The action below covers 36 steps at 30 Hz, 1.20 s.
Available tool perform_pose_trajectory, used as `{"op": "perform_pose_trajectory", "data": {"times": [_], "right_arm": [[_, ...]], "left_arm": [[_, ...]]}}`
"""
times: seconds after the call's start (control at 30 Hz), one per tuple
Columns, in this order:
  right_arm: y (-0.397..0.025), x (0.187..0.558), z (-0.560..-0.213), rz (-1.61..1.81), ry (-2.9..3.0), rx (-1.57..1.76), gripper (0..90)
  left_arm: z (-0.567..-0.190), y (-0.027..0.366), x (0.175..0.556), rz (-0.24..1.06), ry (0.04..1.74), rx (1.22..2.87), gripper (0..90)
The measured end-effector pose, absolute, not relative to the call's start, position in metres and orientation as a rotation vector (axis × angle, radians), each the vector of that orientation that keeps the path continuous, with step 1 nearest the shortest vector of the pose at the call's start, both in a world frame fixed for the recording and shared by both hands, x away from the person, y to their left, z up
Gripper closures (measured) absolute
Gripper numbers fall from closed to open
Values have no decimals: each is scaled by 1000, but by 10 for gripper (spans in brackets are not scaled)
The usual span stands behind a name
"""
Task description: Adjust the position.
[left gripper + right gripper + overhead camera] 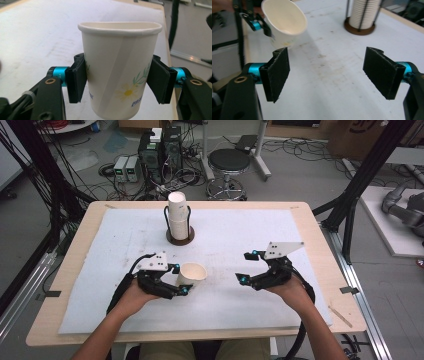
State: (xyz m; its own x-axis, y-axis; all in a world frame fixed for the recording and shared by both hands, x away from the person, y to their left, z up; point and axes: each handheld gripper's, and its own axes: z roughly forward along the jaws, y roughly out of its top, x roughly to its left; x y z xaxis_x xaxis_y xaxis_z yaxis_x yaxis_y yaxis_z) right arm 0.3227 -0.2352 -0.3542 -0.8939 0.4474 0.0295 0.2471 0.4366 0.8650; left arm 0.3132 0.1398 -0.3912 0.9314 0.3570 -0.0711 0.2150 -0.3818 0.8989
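Gripping a paper cup (117, 70), the left gripper (176, 279) has one jaw pad pressed on each side of the cup wall, below the rim. In the left gripper view the cup stands upright between the pads, and a daisy print with green leaves faces the camera. In the high view the cup (192, 274) sits just right of the left gripper body, over the white mat (235, 235), with its open mouth tipped up and to the right.

The right gripper (246, 267) is held right of the cup and apart from it. Its jaws are spread wide with nothing between them; in the right gripper view the two black pads (277, 72) frame bare mat only. That view also shows the cup (284, 22) up and left of its own jaws, tilted, mouth toward the camera.

Beyond the cup, near the far edge of the mat, a stack of cups (178, 215) stands upright in a wire holder (180, 236) with a round brown base. The mat lies on a wooden table (80, 245).
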Motion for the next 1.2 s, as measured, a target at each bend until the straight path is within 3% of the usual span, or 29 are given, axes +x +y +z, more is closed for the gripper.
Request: {"op": "perform_pose_trajectory", "data": {"times": [0.57, 1.2], "right_arm": [[-275, 305, -397, 1430, 2225, 780, 211], [-285, 301, -397, 1395, 2170, 808, 212]], "left_arm": [[-407, 187, 308, 313, 508, 1751, 373], [-415, 209, 307, 409, 543, 1643, 362]]}}
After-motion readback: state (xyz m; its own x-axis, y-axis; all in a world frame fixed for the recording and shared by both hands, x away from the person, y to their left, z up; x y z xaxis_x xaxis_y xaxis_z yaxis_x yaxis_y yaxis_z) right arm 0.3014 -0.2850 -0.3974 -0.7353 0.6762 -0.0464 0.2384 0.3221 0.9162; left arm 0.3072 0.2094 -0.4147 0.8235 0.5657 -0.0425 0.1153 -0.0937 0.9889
